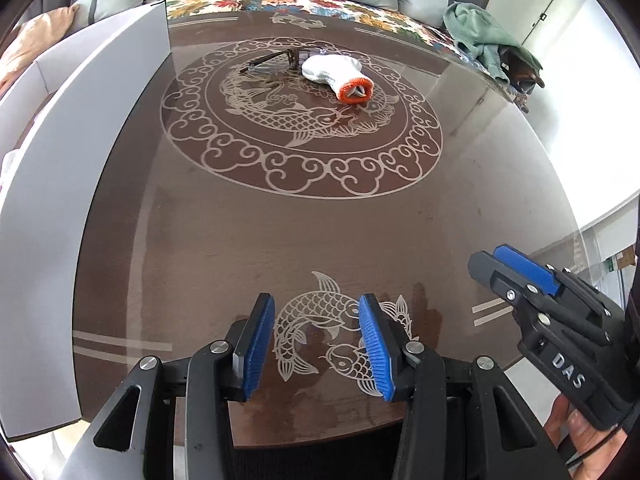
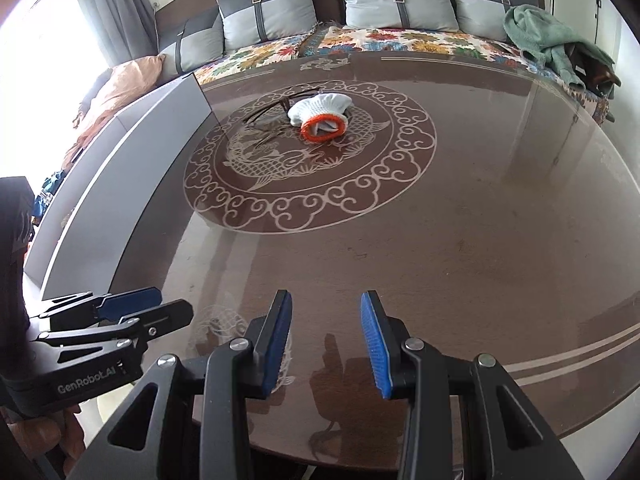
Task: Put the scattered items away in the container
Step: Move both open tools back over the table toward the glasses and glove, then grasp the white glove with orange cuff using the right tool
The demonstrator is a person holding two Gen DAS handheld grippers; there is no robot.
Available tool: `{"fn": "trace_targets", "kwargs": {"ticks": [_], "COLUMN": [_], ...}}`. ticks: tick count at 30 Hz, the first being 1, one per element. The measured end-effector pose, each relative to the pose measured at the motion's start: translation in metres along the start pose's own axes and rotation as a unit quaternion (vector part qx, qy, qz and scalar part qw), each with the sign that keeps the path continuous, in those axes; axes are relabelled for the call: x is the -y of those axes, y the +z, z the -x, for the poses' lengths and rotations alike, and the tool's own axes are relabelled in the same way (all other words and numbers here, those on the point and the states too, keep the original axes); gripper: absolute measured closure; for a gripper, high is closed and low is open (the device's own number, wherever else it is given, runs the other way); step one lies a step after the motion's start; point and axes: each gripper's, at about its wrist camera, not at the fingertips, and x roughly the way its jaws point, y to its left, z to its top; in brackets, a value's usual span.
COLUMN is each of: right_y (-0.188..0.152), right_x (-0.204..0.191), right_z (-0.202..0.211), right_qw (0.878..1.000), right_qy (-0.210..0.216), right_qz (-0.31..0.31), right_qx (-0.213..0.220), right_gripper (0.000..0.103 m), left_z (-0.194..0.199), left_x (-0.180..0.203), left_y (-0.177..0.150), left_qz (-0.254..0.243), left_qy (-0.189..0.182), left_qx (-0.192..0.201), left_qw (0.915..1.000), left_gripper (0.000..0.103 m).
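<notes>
The left gripper hangs over the near edge of a brown glass-topped table, and its two blue pads stand apart with nothing between them; only the fish drawing on the table shows in the gap. The right gripper is beside it, also above the near part of the table, and its pads are spread in the same way and hold nothing. A hand holds the handle of the right gripper at the lower right of the left view. Far from both grippers, in the round ornament in the middle of the table, lies a white glove with an orange cuff. A pair of glasses lies just behind it, and I cannot tell if they touch. A white box with tall walls stands along the left side of the table. Behind the table is a sofa with a flowered cover, grey cushions and a green towel.
</notes>
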Motion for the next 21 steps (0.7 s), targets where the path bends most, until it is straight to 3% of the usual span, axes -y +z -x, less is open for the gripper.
{"fn": "trace_targets", "kwargs": {"ticks": [7,11,16,21], "right_y": [0.002,0.025,0.091,0.159], "right_x": [0.000,0.014,0.043,0.021], "right_z": [-0.018,-0.017,-0.031,-0.059], "right_qw": [1.000,0.999,0.999,0.994], "right_qy": [0.014,0.029,0.043,0.050], "right_qz": [-0.001,0.022,0.020,0.099], "right_qx": [-0.012,0.003,-0.020,-0.021], "right_gripper": [0.066,0.066,0.066,0.061], "left_z": [-0.009,-0.010,-0.013,-0.015], "left_x": [-0.010,-0.014,-0.022,-0.024], "left_y": [-0.001,-0.002,-0.004,0.003], "left_qz": [0.011,0.014,0.027,0.028], "left_qy": [0.001,0.003,-0.003,-0.005], "left_qx": [-0.006,-0.007,-0.011,-0.009], "left_qw": [0.9999,0.9999,0.9996,0.9996], "left_gripper": [0.059,0.059,0.059,0.059]}}
